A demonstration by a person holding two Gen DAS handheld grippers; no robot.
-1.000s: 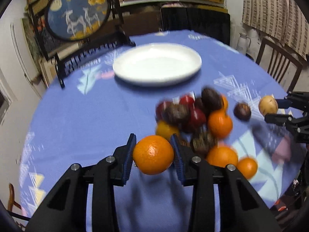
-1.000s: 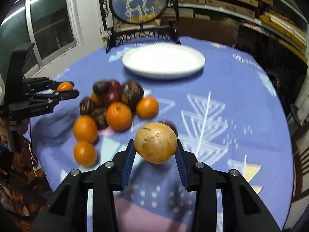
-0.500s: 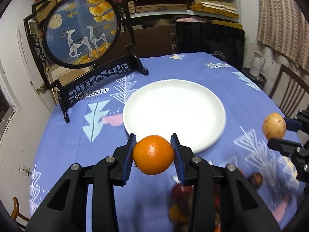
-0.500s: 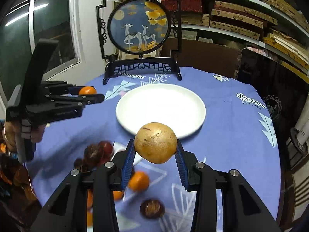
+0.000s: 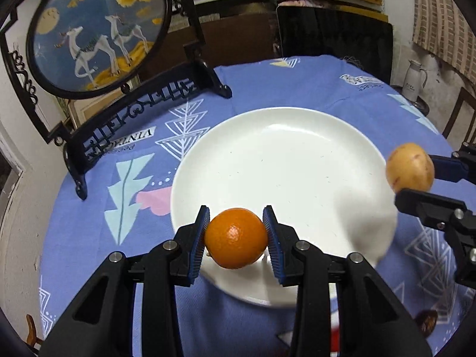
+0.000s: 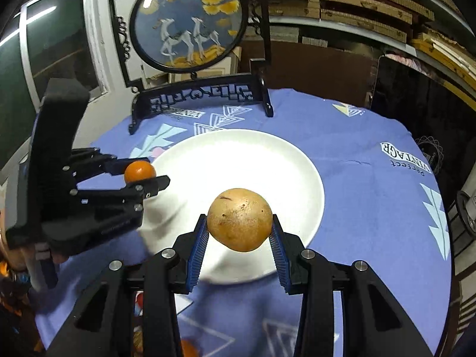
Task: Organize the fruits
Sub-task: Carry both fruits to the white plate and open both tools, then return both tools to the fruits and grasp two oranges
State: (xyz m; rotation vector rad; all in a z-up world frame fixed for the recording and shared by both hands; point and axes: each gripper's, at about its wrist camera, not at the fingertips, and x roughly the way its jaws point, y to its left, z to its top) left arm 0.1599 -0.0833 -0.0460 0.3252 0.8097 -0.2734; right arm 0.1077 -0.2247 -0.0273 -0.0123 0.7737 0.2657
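My left gripper is shut on an orange and holds it above the near left rim of the white plate. My right gripper is shut on a yellow-brown round fruit above the plate's near edge. The right gripper also shows in the left wrist view, at the plate's right side with the yellow fruit. The left gripper shows in the right wrist view with the orange. The plate is empty.
A round deer picture on a black stand stands at the table's back left, also in the right wrist view. The blue patterned tablecloth covers the table. A dark fruit and an orange lie near the bottom edges. A chair is at right.
Both grippers have moved forward from the fruit pile to the plate, carrying their fruits. The plate now looks much larger and the pile has dropped out of view.
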